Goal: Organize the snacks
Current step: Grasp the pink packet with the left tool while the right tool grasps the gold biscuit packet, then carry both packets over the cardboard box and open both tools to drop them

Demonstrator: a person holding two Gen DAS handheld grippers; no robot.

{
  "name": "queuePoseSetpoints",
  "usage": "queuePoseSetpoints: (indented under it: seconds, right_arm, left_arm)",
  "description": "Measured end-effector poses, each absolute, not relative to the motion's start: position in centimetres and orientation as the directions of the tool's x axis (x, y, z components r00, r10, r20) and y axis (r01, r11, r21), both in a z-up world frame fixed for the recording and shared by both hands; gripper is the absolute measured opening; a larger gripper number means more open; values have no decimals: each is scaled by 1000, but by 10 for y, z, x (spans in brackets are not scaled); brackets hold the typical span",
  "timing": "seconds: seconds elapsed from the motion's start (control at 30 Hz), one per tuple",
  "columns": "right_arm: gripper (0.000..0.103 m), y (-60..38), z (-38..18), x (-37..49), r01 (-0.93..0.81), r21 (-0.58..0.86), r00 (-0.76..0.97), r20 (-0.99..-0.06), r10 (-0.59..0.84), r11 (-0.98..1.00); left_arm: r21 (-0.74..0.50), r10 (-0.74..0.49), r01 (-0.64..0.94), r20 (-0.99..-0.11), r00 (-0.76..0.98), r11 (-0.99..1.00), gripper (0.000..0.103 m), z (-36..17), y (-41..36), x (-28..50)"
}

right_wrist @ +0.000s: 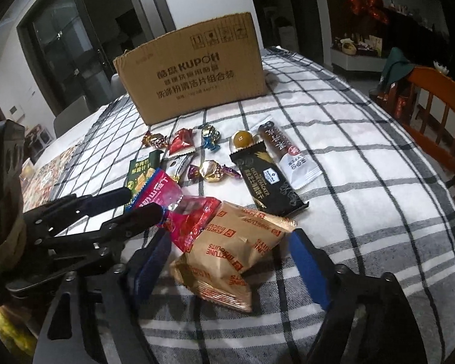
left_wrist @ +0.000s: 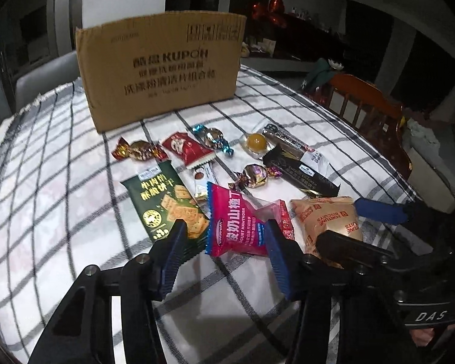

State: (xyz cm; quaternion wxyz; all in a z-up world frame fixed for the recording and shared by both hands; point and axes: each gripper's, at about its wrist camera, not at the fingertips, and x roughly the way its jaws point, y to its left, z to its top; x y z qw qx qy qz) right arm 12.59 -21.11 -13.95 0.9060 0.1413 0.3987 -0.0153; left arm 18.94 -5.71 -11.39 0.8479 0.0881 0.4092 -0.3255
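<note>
Several snacks lie on a checked tablecloth in front of a cardboard box. My left gripper is open, its blue fingers on either side of a pink yogurt hawthorn packet. My right gripper is open around a tan Fortune Biscuits bag, which also shows in the left wrist view. A green cracker pack, a black cheese cracker bar, a red packet and several wrapped candies lie beyond.
The cardboard box stands upright at the table's far side. A wooden chair is at the right edge of the table. The tablecloth hangs over the round table's edge at the left.
</note>
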Motion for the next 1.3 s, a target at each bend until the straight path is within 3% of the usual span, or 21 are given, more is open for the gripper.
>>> queuePoseSetpoints:
  seconds: [0.1, 0.23, 0.27, 0.43, 0.53, 0.77, 1.3]
  right_arm:
    - [78, -215, -145, 130, 149, 266, 668, -738, 101, 952]
    - [63, -217, -148, 133, 129, 275, 653, -746, 126, 953]
    - [56, -217, -148, 133, 125, 276, 652, -747, 131, 953]
    - [48, -219, -146, 131, 108, 261, 656, -744, 129, 959]
    - [46, -222, -143, 128, 109, 263, 662, -738, 127, 959]
    - [43, -224, -126, 120, 75, 252, 704, -699, 127, 965]
    - [43, -233, -63, 111, 0, 223, 811, -570, 131, 975]
  left_arm:
    - [-138, -483, 618, -759, 436, 774, 49, -117, -58, 192]
    - [-155, -492, 620, -762, 420, 769, 48, -118, -63, 193]
    - [-165, -497, 621, -765, 410, 766, 45, -119, -65, 194]
    - [-190, -505, 602, -759, 412, 776, 31, -118, -68, 193]
    - [-189, -504, 591, -749, 430, 785, 22, -111, -68, 189]
    - [-178, -492, 566, -734, 469, 805, 15, -96, -68, 176]
    - [-103, -463, 519, -620, 634, 849, 14, -31, -60, 146]
